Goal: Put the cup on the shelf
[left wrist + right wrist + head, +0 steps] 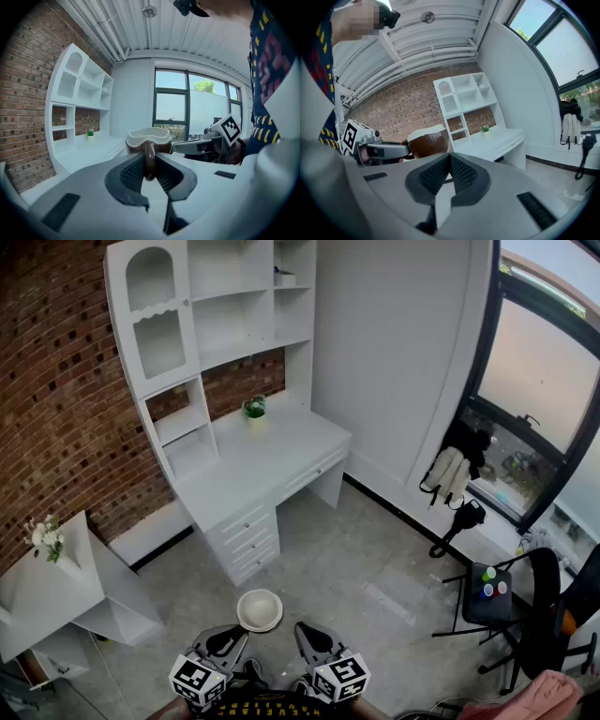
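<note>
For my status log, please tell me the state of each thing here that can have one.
cup: upright, held by its handle in the left gripper, not yet on the shelf.
left gripper: shut on the cup's handle.
right gripper: jaws together, empty.
desk drawers: closed.
potted plant: upright on the desk.

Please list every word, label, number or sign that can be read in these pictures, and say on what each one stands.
No text can be read here.
Marker cubes: only black and white square patterns, no letters or numbers.
Yellow print on the person's dark garment: too blurred to read.
Pink and yellow print on that garment in the left gripper view: cut off, not readable.
</note>
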Demonstrator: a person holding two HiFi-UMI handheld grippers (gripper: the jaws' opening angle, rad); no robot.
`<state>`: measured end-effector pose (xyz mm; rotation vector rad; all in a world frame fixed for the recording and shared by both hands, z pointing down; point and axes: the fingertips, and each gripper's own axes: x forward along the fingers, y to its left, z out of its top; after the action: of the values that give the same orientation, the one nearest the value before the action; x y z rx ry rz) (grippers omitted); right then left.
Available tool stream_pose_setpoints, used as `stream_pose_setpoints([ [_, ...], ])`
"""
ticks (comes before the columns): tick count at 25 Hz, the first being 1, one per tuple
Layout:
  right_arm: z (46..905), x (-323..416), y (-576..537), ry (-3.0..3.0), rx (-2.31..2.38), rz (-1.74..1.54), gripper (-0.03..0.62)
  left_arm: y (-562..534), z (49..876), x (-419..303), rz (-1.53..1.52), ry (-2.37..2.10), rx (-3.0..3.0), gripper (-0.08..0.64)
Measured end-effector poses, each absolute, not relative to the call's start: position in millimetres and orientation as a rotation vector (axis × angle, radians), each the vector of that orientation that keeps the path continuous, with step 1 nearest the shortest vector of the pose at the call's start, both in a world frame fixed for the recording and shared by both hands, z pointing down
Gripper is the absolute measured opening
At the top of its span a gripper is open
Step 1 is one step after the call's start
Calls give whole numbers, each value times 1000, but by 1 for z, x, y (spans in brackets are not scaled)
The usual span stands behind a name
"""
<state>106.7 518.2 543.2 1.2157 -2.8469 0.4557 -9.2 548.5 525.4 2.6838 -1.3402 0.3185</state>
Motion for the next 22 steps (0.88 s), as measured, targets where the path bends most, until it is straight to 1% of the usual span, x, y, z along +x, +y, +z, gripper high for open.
stream_pose_setpoints([
  [10,523,105,520,-2912,1164,450,6,553,504,-10,293,-1413,2691,49],
  [22,506,121,504,-2942,1148,398,6,537,501,-20,255,-1524,2605,49],
])
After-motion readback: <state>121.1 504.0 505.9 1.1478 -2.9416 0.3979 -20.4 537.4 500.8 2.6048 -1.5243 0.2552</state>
